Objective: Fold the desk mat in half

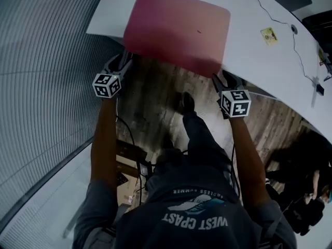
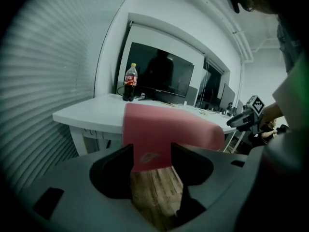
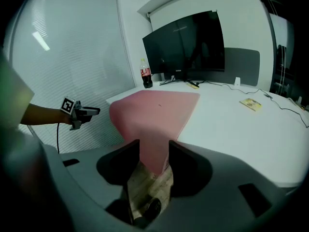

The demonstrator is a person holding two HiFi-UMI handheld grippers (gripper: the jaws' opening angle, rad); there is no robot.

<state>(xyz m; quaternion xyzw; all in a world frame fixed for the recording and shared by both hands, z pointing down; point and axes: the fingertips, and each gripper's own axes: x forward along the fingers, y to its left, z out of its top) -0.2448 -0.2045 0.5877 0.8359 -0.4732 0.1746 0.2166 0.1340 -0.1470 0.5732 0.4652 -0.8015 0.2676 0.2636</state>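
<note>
**Head view.** A pink desk mat [image 1: 179, 30] lies on the white desk [image 1: 259, 56]. Its near edge hangs down over the front edge of the desk. The left gripper [image 1: 123, 62] is at the mat's hanging corner at 7 o'clock. The right gripper [image 1: 220, 80] is at the hanging corner at 5 o'clock. Whether the tips touch the mat cannot be told from here. A small yellow card [image 1: 268, 36] lies on the desk at 3 o'clock from the mat, well apart from it. Under the desk is a wooden floor [image 1: 155, 102], and the person's shoe [image 1: 185, 103] stands on it.

**Left gripper view.** The jaws of the left gripper [image 2: 152, 159] stand partly open. The hanging corner of the desk mat [image 2: 166, 129] shows in the gap at 12 o'clock, and the wooden floor [image 2: 155, 192] shows below it. The pads do not press on the mat, so this gripper holds nothing. A cola bottle [image 2: 130, 82] stands upright on the desk [image 2: 87, 112] at 11 o'clock, next to a dark monitor [image 2: 161, 74]. The right gripper [image 2: 244, 120] is at 3 o'clock.

**Right gripper view.** The jaws of the right gripper [image 3: 153, 157] are also partly open. The other hanging corner of the desk mat [image 3: 154, 112] comes down into the gap between them. The pads are not closed on it, and nothing is held. The shoe [image 3: 153, 208] shows on the floor at 6 o'clock. On the desk [image 3: 227, 124], the cola bottle [image 3: 146, 75] and the monitor [image 3: 188, 45] stand behind the mat at 12 o'clock. The yellow card [image 3: 250, 104] lies at 2 o'clock. The left gripper [image 3: 83, 113] is at 9 o'clock.
</note>
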